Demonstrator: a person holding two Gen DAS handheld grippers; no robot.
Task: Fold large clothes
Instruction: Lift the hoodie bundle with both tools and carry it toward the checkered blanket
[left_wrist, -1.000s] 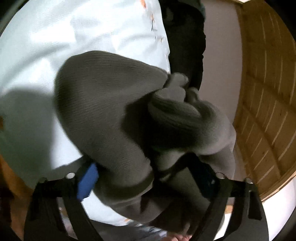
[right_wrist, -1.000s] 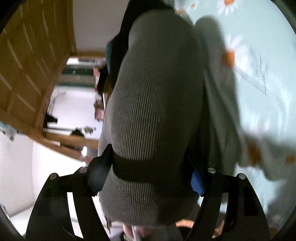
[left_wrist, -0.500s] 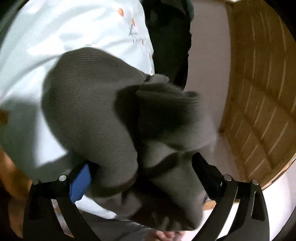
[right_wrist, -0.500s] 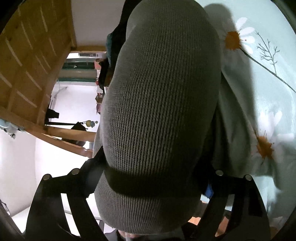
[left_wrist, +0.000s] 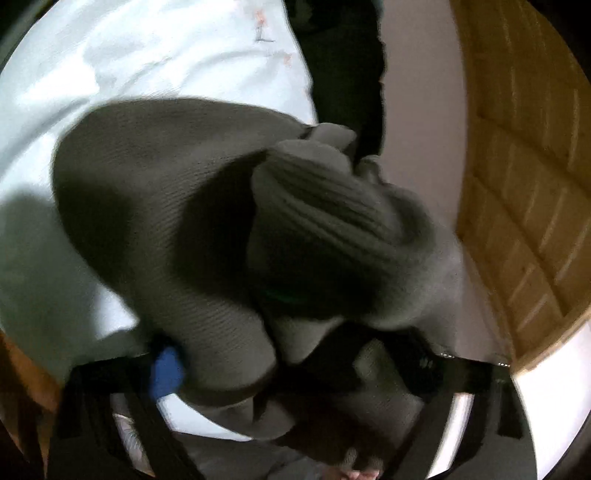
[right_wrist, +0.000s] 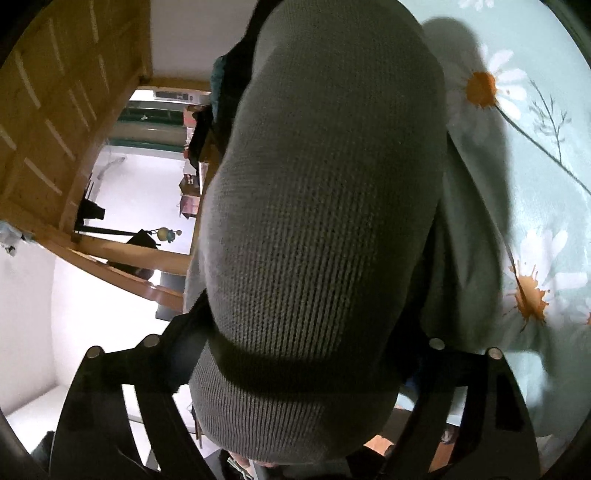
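A bulky grey knit sweater (left_wrist: 166, 206) is bunched into a thick roll over a pale blue bed sheet (left_wrist: 147, 55). In the left wrist view it fills the gap of my left gripper (left_wrist: 291, 365), whose jaws are closing. The blue pad (left_wrist: 166, 369) presses the fabric and folds bury the other finger. In the right wrist view the same sweater (right_wrist: 325, 184) stands as a tall ribbed roll between the fingers of my right gripper (right_wrist: 306, 343). Those jaws are closing too, and both fingers bear on the knit. The fingertips are hidden by cloth.
The daisy-printed sheet (right_wrist: 535, 166) spreads to the right. A dark garment (left_wrist: 343, 74) lies at the bed's far edge beside a plain wall (left_wrist: 417, 92). A wooden panelled door (left_wrist: 524, 184) stands alongside and also shows as wooden panelling (right_wrist: 55, 92). A person's fingers (left_wrist: 354, 472) show at the bottom.
The left gripper's jaws spread wide half a second ago and have come back in against the bunched sweater. The right gripper still holds the roll, which now fills more of its view.
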